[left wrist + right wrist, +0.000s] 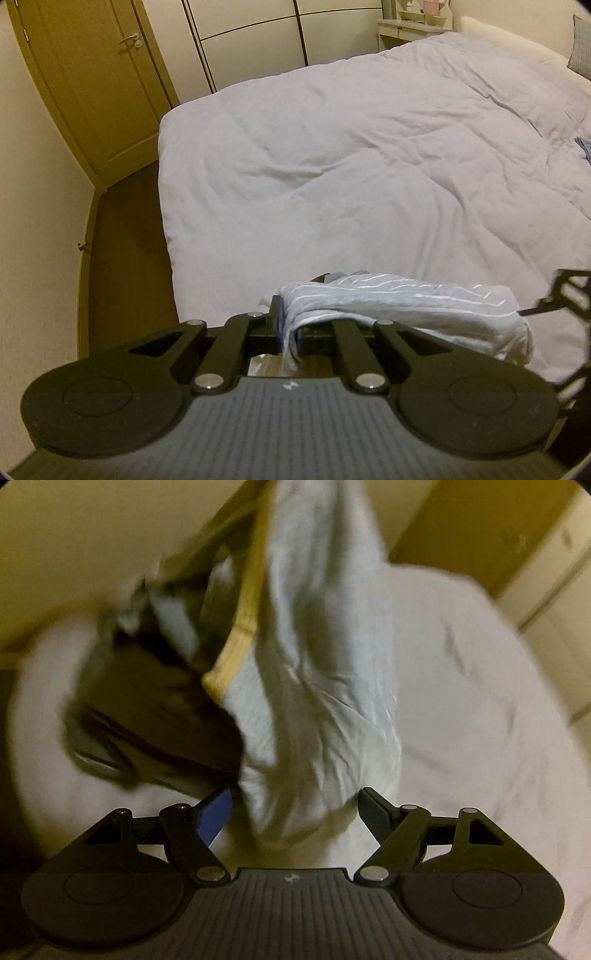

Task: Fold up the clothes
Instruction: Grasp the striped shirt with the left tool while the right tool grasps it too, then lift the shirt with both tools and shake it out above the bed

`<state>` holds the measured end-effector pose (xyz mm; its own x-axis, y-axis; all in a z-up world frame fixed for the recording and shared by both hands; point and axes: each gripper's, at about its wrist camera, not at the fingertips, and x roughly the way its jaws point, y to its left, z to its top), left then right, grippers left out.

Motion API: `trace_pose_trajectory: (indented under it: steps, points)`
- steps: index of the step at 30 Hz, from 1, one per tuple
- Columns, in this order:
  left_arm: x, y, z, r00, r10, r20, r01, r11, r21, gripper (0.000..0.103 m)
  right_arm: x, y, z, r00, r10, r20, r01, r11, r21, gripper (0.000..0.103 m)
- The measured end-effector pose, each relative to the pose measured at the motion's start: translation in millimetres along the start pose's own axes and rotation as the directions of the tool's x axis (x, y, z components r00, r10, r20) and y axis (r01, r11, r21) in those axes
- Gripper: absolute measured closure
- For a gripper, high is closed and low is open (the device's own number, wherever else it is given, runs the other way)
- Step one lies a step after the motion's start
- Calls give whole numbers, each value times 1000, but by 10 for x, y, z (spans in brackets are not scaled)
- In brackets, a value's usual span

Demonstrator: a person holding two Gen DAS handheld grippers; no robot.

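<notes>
A light grey garment [399, 306] with thin white stripes hangs bunched over the near edge of the bed. My left gripper [290, 332] is shut on a fold of it, and the cloth trails off to the right. In the blurred right wrist view the same pale garment [317, 686] hangs down from above in front of my right gripper [295, 812], whose jaws stand wide apart. The cloth's lower end dips between the fingers without being pinched. The edge of the right gripper [569, 295] shows at the far right of the left wrist view.
A pale lilac duvet [351, 166] covers the bed. A blue item [583, 147] lies at its right edge. A brown door [99, 85] and a wardrobe [251, 40] stand beyond, with dark floor [125, 258] left of the bed. A dark cloth bundle [147, 709] sits to the left.
</notes>
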<state>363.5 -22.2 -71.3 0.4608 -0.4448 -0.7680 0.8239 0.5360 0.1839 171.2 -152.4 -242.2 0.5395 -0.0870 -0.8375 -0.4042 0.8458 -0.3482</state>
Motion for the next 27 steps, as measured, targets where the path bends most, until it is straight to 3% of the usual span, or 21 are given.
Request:
trace_pose_trajectory:
  steps: [1,3,4,5,6,9,13,19,24,25,27]
  points:
    - [-15,5,2,1000,0,-6,0,1000,-2,98,80,58,10,999,-34,0,34,999,-41,32]
    - [-13,-20,15,1000,6,-21,-6,1000,5,98,213,57,33,998,-54,-28,52,996,-68,55]
    - [-20,-29,22,1000,11,-27,-10,1000,11,98,227,4,50,998,-38,-44,35,998,-58,74]
    - [-40,-31,24,999,16,-29,-16,1000,19,99,178,-87,63,999,-26,-47,25,999,-33,87]
    - [-62,-29,32,999,22,-28,-21,999,25,99,51,-189,64,999,-27,-37,27,1000,2,94]
    - [-187,-15,87,1000,28,5,-28,999,25,99,-344,-499,65,999,-37,-2,37,994,107,96]
    - [-504,-116,296,991,17,133,-27,997,76,100,-1048,-978,38,988,-143,56,123,956,266,97]
    - [-1065,-518,815,940,-98,325,34,980,198,100,-2059,-1713,-143,933,-353,69,278,828,487,97]
    - [-1462,-1070,1154,891,-181,416,74,962,261,100,-2705,-1974,-518,879,-472,65,365,754,546,97]
    - [-1517,-1198,1193,886,-192,423,77,959,274,100,-2806,-1986,-629,874,-483,60,374,746,551,97]
    - [-1586,-1477,1247,880,-219,422,103,954,280,100,-2916,-2019,-828,886,-462,45,360,743,564,97]
